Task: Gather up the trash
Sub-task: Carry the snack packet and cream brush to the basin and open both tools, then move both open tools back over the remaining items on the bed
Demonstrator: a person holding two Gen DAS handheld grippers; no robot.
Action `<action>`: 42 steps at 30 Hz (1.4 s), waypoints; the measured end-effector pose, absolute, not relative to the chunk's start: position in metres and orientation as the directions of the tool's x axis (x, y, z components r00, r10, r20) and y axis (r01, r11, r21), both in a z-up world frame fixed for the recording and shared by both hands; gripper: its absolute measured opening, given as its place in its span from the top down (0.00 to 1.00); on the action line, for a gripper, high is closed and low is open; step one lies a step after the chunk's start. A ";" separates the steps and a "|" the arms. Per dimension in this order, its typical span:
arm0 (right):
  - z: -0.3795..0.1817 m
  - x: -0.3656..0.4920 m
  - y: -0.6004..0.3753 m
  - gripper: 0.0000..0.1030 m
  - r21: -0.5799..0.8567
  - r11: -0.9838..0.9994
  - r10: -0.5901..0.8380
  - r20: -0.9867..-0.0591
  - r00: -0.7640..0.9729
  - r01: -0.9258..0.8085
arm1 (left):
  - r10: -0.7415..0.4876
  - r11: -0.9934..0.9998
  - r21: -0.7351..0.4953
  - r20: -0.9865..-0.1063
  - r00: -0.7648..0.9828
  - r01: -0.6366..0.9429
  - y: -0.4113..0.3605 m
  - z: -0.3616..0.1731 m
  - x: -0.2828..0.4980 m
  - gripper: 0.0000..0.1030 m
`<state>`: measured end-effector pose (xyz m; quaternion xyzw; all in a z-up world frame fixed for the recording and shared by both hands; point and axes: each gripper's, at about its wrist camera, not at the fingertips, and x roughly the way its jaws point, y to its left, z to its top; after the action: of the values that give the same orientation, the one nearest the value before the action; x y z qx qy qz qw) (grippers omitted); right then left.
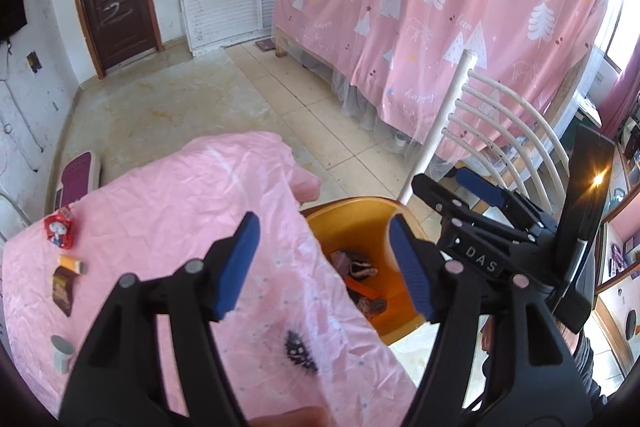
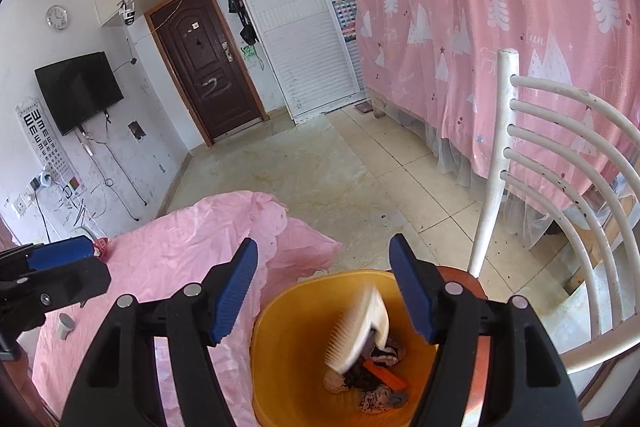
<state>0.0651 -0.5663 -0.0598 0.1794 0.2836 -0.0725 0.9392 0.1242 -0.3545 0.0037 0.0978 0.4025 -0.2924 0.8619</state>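
Both blue-padded fingers [image 2: 322,291] spread, grasping nothing; falling white ribbed paper cup [image 2: 360,331] could bounce off orange plastic bin [image 2: 280,347].

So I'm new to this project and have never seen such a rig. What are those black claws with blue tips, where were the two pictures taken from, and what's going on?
They are two hand-held grippers, one in each of a person's hands, each with a fisheye camera looking along its fingers. One picture is from the left gripper, one from the right gripper. Both stand open, holding nothing. A pink cloth covers the table; on it lie a red packet, wrappers and a small cup. Beside it, an orange bin holds trash; a blurred white ribbed piece appears to be dropping in.
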 end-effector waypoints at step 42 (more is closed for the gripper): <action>-0.018 0.154 -0.291 0.40 0.102 0.990 0.137 -0.613 0.778 -0.094 | -0.284 0.948 -0.116 -0.731 0.621 0.296 -0.090 -0.013 0.138 0.35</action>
<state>0.1540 -0.2908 -0.0176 0.0328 0.3277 0.0615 0.9422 0.1381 -0.0900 -0.0128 0.0076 0.4044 -0.1609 0.9003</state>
